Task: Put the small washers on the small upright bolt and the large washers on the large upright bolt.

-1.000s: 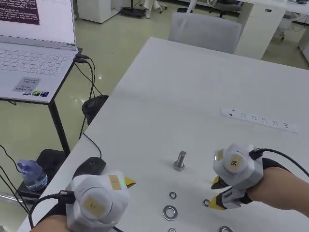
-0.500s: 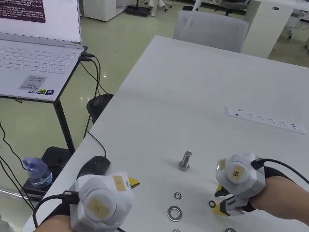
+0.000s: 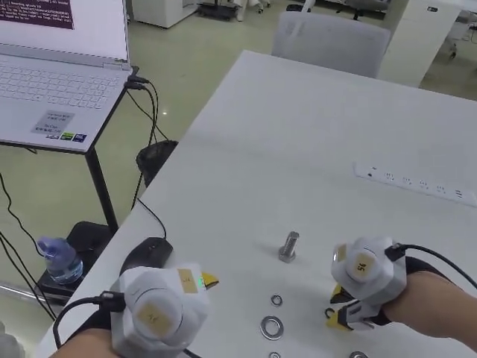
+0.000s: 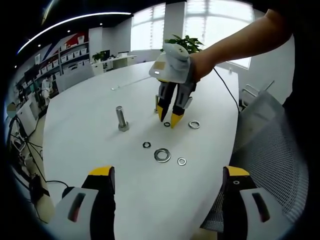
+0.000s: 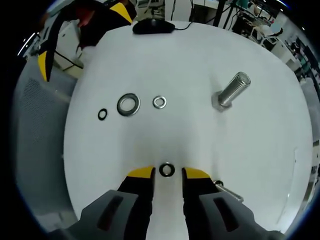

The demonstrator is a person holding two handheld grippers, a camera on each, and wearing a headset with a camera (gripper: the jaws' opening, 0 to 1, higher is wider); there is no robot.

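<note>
**Step in hand:** pick-up of one small washer [image 5: 166, 169]. It lies flat on the white table [image 3: 298, 149].
- The right gripper [image 4: 168, 118] points down at it, one yellow-tipped jaw on each side.
- A narrow gap shows on each side of the washer, so the jaws are parted and not yet pinching.

**Left gripper** [image 4: 168, 176]: jaws spread wide, holding nothing, low at the near table edge, well apart from the work.

**Next move, as judged:** close the jaws on the washer's rim, lift it, carry it to the small bolt and lower its hole over the shank.
- So thin a ring offers little edge to grip, so the tips probably need to bear on the tabletop.
- A skewed pinch may flick the washer away.

**Items:**
- Small washer: dark, thin, flat, narrow bore.
- Bolt [image 5: 230, 91]: bright steel, threaded and stout. It stands on its hex head, carries no washers, and is near the right gripper but apart from it.
- Loose washers, flat, between the two grippers:
  - large bright ring [image 5: 128, 104]
  - small bright ring [image 5: 159, 102], just beside the large one
  - small dark ring [image 5: 102, 114]
- Further ring [image 4: 194, 124], just beside the right gripper.
- Slim metal piece [image 5: 226, 191], close beside one right jaw. It is possibly the small bolt, but I cannot tell.
</note>
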